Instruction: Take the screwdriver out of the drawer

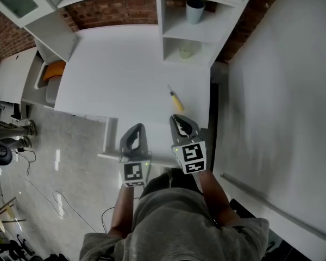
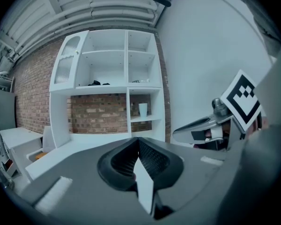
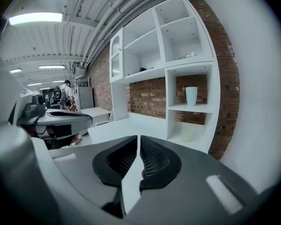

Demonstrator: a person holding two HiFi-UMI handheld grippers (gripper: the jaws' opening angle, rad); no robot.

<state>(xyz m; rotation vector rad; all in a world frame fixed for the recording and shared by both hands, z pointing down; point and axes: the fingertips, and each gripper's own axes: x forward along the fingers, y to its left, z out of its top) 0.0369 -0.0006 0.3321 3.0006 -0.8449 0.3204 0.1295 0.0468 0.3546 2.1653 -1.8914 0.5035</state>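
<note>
A screwdriver (image 1: pixel 176 99) with a yellow handle lies on the white tabletop (image 1: pixel 119 75), near its front right corner. My right gripper (image 1: pixel 177 118) hovers just in front of it, apart from it, its jaws shut with nothing between them (image 3: pixel 139 139). Beside it, to the left, my left gripper (image 1: pixel 137 128) is held over the table's front edge, also shut and empty (image 2: pixel 138 142). Both point level toward the back shelves. A white panel (image 1: pixel 111 139) hangs below the table edge by the left gripper; whether it is the drawer I cannot tell.
A white shelf unit (image 1: pixel 206 34) stands at the back right with a pale blue cup (image 1: pixel 195 10) and a pale green object (image 1: pixel 186 51). A white wall (image 1: pixel 277 91) runs along the right. An orange item (image 1: pixel 55 68) sits left of the table. Cables (image 1: pixel 60 200) lie on the floor.
</note>
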